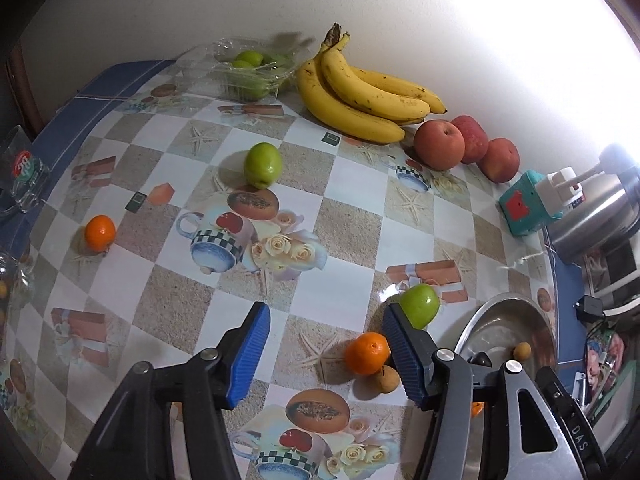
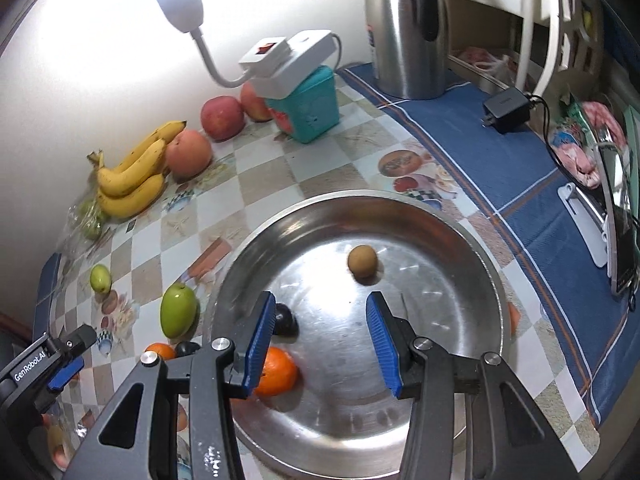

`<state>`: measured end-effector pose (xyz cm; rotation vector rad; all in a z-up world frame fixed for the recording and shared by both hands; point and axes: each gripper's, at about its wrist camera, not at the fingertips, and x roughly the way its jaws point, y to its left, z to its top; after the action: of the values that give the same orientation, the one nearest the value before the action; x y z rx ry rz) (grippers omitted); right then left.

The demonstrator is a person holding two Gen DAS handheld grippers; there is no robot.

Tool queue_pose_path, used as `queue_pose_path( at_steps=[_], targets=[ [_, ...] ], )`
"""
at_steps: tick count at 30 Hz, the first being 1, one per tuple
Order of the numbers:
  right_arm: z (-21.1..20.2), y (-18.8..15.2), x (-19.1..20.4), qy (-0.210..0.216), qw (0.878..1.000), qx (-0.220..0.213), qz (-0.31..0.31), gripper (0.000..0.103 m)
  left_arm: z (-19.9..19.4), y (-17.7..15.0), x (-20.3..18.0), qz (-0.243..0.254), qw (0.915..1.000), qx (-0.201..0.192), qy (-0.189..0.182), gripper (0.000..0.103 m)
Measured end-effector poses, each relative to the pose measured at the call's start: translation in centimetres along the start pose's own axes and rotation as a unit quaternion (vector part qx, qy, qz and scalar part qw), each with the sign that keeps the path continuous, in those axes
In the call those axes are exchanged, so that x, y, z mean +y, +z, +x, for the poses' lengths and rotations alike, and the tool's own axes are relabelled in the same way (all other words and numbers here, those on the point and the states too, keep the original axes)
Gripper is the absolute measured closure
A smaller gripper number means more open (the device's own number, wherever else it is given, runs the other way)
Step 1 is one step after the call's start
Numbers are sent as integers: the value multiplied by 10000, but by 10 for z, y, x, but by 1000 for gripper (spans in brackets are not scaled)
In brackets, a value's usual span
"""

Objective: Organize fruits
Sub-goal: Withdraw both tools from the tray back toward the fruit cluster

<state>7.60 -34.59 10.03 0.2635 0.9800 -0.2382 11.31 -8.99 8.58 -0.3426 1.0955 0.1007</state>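
On the table (image 2: 304,160), the bananas (image 1: 360,92) lie by the back wall with the apples (image 1: 460,144) right beside them, the box of limes (image 1: 248,72) on their other side, and the big bowl (image 2: 472,240) near the front edge holds an orange (image 2: 278,372).

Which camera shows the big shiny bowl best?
The right wrist view: the whole steel bowl is visible from above, with an orange, a small brown fruit and a dark fruit inside. The left wrist view shows only part of the bowl, behind the gripper.
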Motion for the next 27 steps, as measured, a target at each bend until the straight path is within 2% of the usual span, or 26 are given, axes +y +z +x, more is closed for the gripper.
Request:
queue_pose_path(
  at_steps=[5,16,17,18,20,21,22,27],
  targets=[
    [2,-1,4,-7,9999,53,-90,55,0,-1,-3,58,10000,6,4,33],
    [14,-4,5,-55,9994,299,-146,51,9,-3,1,-4,9999,129,104,31],
    [15,-5,5,-60,9994,313,-152,51,10,-3,0,4,9998,142,123,29],
    [16,-5,5,-67,9993,333,-160,49,11,-4,0,6,9998,158,146,21],
    [18,-6,6,-70,9992,359,-171,39,12,-4,0,14,9996,173,202,12],
    [18,-6,6,-69,9991,372,-181,33,12,-4,0,27,9996,172,226,11],
    [19,-6,6,-79,9991,374,-197,30,12,-4,0,44,9996,165,247,11],
    [21,-8,8,-118,9987,410,-263,27,13,-4,1,56,9992,153,373,2]
  ],
)
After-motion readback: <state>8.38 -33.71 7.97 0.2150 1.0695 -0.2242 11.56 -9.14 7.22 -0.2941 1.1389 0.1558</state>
